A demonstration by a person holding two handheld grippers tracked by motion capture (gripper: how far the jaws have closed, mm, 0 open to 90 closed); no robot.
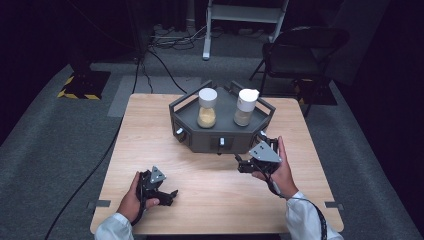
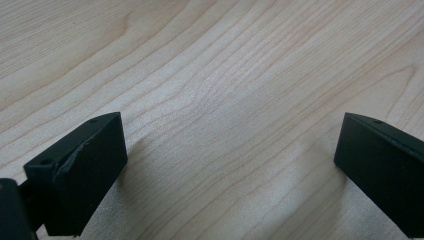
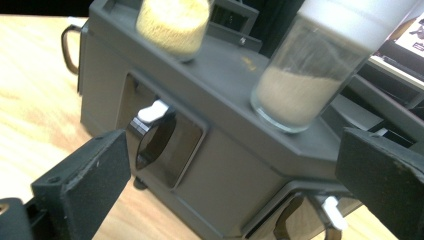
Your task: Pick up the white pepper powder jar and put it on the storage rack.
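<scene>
From the high view I see the worktop (image 1: 215,175) brightly lit from above while the floor around it falls off into near-black. In the left gripper view the wood grain is sharp, with soft shadows beside each jaw. My right gripper view is softer: the two jars (image 3: 305,70) are blurred and their tops wash out.

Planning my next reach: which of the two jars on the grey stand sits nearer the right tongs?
The jar with pale beige contents, on the stand's right side, sits nearer the right tongs. The other jar holds yellower grains and stands further left.
</scene>
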